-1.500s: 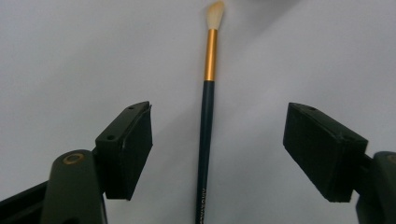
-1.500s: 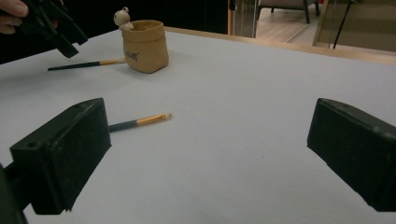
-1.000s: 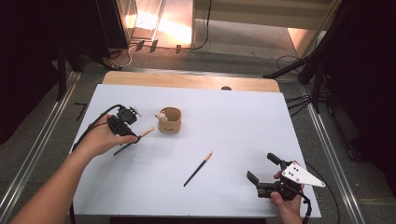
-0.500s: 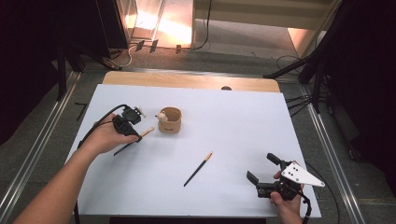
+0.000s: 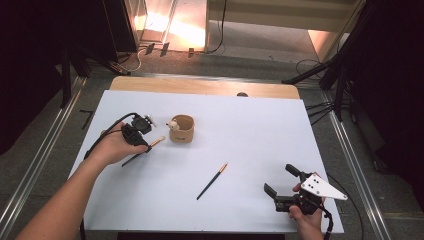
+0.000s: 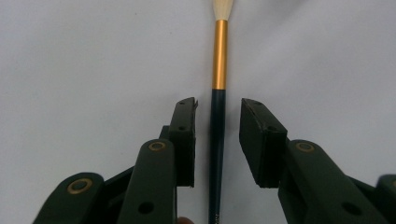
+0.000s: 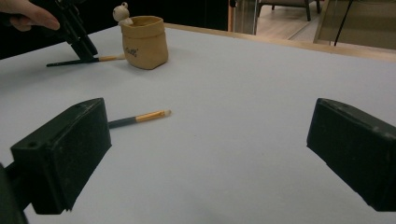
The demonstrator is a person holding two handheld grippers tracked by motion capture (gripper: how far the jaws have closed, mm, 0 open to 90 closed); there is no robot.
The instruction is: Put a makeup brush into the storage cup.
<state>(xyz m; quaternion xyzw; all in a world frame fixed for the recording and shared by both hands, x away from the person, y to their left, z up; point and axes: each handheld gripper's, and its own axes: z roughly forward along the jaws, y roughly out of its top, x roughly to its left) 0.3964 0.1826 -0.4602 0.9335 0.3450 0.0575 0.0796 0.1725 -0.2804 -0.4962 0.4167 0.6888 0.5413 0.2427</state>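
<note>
- The table (image 5: 260,135) has a plain white top, with a light wood strip along the far edge.
- The pouch (image 5: 182,128) is tan with small dark lettering; the figure (image 7: 122,13) at its rim is cream.
- Each brush has a dark handle, gold ferrule and pale tip: one (image 6: 218,93) between the left jaws, one (image 5: 212,181) mid-table.
- Both grippers (image 5: 141,134) (image 5: 283,186) are black; brass-coloured rivets show on the left one.
- The right gripper's plate (image 5: 322,186) is pale grey.

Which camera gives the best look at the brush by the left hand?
The left gripper view: the brush fills the frame, lying between the open left tool. The high view shows it small, partly under the hand; the right gripper view shows it far off beside the pot.
</note>
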